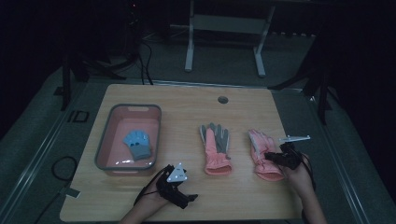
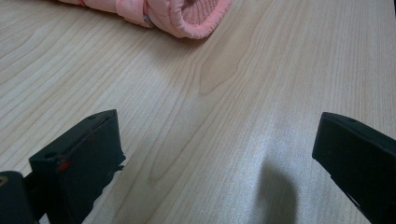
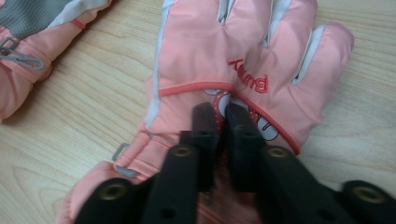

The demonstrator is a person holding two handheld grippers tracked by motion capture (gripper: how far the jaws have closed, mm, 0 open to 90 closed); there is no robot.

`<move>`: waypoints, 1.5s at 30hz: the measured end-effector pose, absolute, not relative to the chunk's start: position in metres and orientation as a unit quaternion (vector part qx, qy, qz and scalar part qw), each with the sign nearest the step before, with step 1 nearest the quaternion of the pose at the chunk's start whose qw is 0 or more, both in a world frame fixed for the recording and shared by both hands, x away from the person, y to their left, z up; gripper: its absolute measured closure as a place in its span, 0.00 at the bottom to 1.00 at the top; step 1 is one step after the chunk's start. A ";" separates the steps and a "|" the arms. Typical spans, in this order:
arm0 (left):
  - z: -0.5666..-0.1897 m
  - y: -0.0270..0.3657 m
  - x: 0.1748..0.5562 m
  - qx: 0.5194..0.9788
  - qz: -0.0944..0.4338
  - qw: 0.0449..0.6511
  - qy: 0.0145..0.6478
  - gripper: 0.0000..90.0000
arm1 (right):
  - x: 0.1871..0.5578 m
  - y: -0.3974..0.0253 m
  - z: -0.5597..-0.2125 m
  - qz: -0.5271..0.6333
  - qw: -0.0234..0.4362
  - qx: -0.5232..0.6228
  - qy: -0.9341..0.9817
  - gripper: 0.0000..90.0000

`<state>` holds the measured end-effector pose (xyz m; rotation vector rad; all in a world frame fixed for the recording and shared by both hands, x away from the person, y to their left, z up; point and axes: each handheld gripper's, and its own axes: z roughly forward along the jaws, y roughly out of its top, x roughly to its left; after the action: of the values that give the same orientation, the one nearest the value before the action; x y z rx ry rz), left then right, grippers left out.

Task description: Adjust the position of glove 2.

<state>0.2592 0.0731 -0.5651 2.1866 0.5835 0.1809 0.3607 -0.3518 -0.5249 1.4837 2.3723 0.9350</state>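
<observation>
The right tongs (image 3: pixel 219 116) are pinching a fold of fabric on the back of the right-hand pink padded ski glove with red lettering (image 3: pixel 243 60), their two black jaws pressed almost together on the patterned patch just below the red piping; in the high view this glove (image 1: pixel 261 156) is lying flat at about four o'clock on the light wooden table (image 1: pixel 233 112), fingers pointing toward twelve o'clock, with the right tongs (image 1: pixel 275 157) sitting on its middle; the person's right hand (image 1: pixel 299 175) is coming in from five o'clock, the wrist angled toward ten o'clock.

The second pink glove with a grey palm (image 1: pixel 215 148) is lying near the table's centre, just apart from the first at its nine o'clock; a small blue knitted glove (image 1: pixel 138 144) is resting inside the grey-rimmed pink plastic tub (image 1: pixel 103 140) at nine o'clock on the table.

The left tongs (image 1: pixel 189 198) are hovering low over bare wood at six o'clock, jaws spread wide and gripping nothing; in the left gripper view the cuff of a pink glove (image 2: pixel 187 14) is lying well beyond them at twelve o'clock; the left hand (image 1: pixel 154 196) is entering from the bottom edge, pointing toward three o'clock.
</observation>
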 end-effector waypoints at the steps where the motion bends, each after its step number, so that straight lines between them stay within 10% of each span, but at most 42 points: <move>1: -0.565 0.073 0.259 0.873 0.072 0.422 0.233 0.02 | 0.359 -0.349 -0.525 0.313 0.102 0.505 0.798 0.96; 25: -0.565 0.073 0.259 0.871 0.072 0.426 0.233 0.02 | 0.332 -0.289 -0.404 0.381 0.208 0.504 0.747 0.99; 45: -0.565 0.073 0.259 0.870 0.078 0.425 0.235 0.02 | 0.335 -0.186 -0.412 0.391 0.176 0.480 0.765 0.99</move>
<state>0.2587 0.0725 -0.5647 2.1763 0.5883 0.1949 0.3349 -0.1860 -0.4121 1.3590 2.1665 1.1070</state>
